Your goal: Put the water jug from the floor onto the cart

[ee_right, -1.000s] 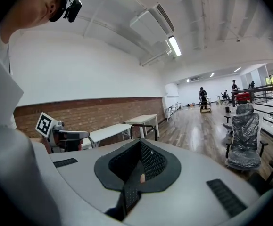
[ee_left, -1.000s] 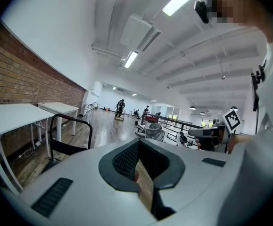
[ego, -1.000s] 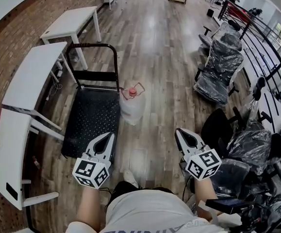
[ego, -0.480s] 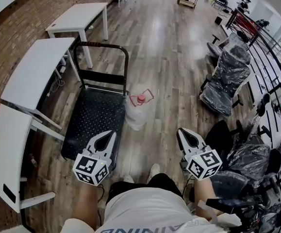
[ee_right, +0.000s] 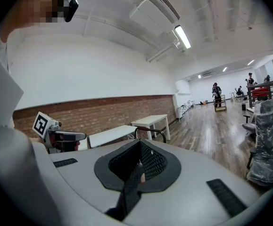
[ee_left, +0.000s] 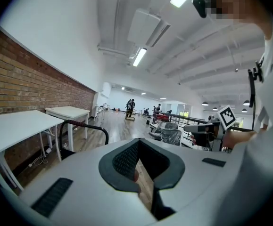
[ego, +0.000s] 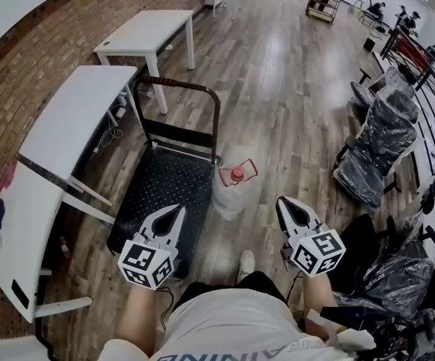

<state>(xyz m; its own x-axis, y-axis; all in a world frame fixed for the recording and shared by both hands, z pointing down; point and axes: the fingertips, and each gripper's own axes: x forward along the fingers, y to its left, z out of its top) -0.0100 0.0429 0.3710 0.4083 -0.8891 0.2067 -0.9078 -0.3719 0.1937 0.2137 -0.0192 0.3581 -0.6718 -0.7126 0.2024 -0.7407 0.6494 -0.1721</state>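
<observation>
**At frame bottom, left gripper (ego: 179, 210) and right gripper (ego: 282, 201) pressed shut, empty**

Both pairs of jaws lie together with nothing between them. Just above, mid-frame, the water jug (ego: 229, 198) stands upright on the wooden floor (ego: 277, 111), just beside the right edge of the black cart (ego: 161, 190).

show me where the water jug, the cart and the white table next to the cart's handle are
water jug (ego: 231, 196): head view, on its clear body below the red cap
cart (ego: 161, 194): head view, on the black deck
white table (ego: 74, 122): head view, on its top
</observation>
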